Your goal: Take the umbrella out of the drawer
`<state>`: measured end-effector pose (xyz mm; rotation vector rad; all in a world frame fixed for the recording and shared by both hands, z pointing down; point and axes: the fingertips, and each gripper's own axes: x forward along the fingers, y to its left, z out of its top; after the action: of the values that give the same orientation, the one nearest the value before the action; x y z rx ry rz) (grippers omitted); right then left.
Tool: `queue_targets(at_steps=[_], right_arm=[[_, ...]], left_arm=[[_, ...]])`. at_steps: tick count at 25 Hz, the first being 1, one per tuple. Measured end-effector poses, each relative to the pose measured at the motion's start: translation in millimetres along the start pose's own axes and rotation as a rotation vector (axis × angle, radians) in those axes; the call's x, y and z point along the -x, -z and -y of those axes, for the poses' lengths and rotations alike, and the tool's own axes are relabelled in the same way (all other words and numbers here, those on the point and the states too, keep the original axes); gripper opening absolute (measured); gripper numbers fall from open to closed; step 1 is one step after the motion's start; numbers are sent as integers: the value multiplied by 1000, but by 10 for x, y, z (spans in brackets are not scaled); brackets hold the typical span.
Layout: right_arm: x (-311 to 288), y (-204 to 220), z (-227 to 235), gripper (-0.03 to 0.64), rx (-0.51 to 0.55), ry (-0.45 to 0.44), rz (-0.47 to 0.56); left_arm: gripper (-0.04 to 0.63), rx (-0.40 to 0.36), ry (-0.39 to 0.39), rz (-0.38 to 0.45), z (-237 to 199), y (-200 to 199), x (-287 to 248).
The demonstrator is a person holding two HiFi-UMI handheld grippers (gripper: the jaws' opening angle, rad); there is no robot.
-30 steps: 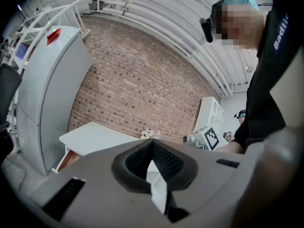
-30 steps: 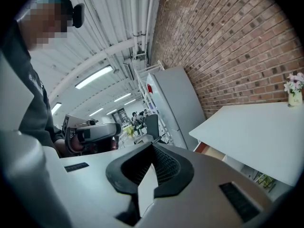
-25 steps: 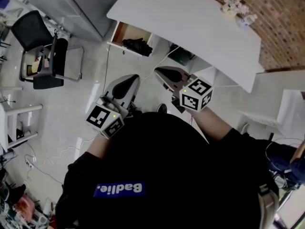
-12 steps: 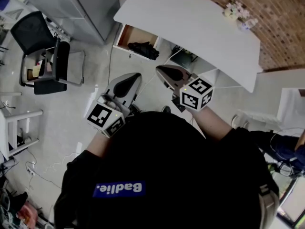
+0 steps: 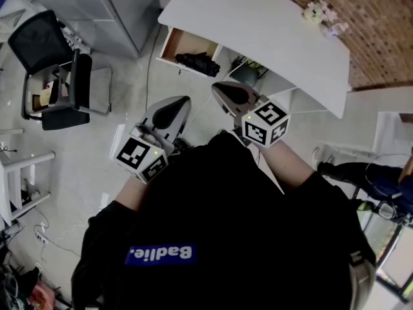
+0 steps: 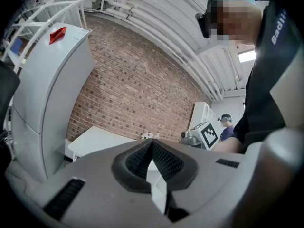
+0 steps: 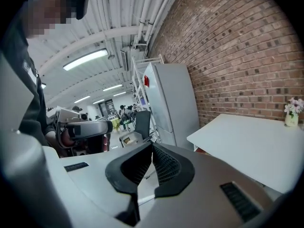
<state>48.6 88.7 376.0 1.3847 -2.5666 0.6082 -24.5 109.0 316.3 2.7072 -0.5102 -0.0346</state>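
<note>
Spotting umbrella (image 5: 199, 63) crosswise in open drawer (image 5: 170, 44), well beyond left tool (image 5: 182, 102) and right tool (image 5: 217, 89), both pinched closed, empty.

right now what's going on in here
A person holds a gripper in each hand in front of a white table. The left gripper and the right gripper both have their fingers closed with nothing between them. Under the table a drawer stands open with a black bundle inside, likely the umbrella. Neither gripper has reached it yet.
</note>
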Motion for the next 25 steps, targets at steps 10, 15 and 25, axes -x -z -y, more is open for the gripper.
queue_targets(at_steps=[10, 15, 25], right_arm=[[-378, 25, 229, 32, 39, 1, -48], [-676, 81, 463, 32, 68, -21, -97], [-1318, 151, 1135, 32, 213, -51, -223]], left_arm=[[-3, 1, -60, 14, -301, -53, 35], [-3, 2, -139, 31, -584, -144, 14], [-3, 36, -278, 54, -1213, -309, -372]])
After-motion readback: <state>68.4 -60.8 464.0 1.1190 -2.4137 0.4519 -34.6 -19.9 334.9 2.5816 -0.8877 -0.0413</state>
